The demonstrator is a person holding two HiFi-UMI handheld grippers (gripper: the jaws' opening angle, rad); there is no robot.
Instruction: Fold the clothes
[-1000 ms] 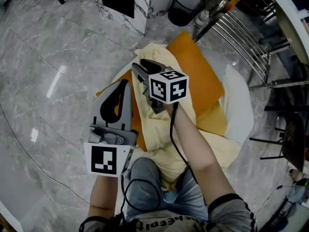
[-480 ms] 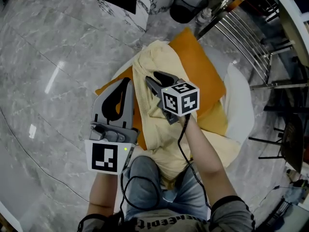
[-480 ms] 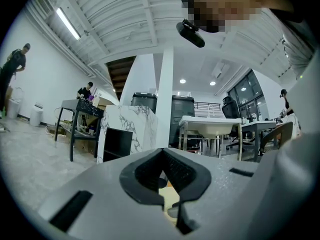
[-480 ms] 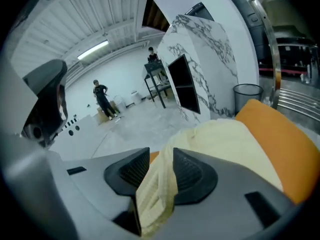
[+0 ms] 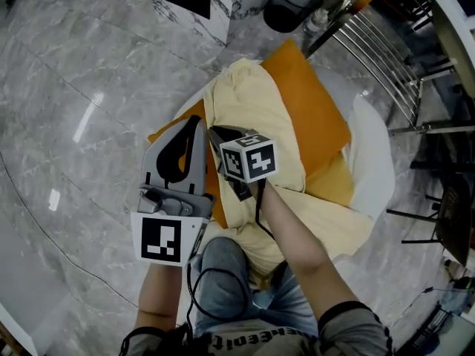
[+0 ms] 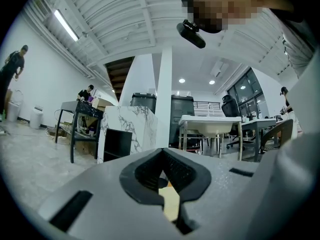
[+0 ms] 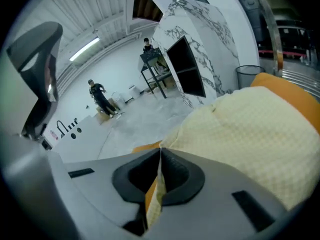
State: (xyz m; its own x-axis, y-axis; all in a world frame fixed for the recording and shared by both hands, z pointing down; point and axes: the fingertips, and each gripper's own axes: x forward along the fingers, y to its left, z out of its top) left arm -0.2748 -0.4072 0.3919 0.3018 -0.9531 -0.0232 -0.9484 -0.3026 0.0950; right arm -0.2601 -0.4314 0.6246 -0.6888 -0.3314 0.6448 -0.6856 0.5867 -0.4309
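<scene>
Cloth sets the terms: a pale yellow garment (image 5: 260, 117) with a waffle weave lies rumpled across an orange cushion (image 5: 315, 99). Its near end spills toward the person's lap, and a white pad (image 5: 367, 162) shows under the cushion's right side. The right gripper (image 7: 159, 154) points down at the garment's left edge. Its jaws have just been closing and now meet on a thin fold of the yellow fabric, pinched between the pads. A sliver of orange shows beside that fold — whether the cushion cover is caught too, I cannot tell. The left gripper (image 5: 194, 128) hangs level just left of the garment, above the cushion's edge, jaws together and holding nothing that I can see.

By its look the garment is light, soft and limp — it should sag and bunch from any single hold, though the textured weave ought to give the pads fair purchase. The best hold, I judge, is along a hem or at a corner, with the second gripper taking the same edge further along so the fold line stays straight.
</scene>
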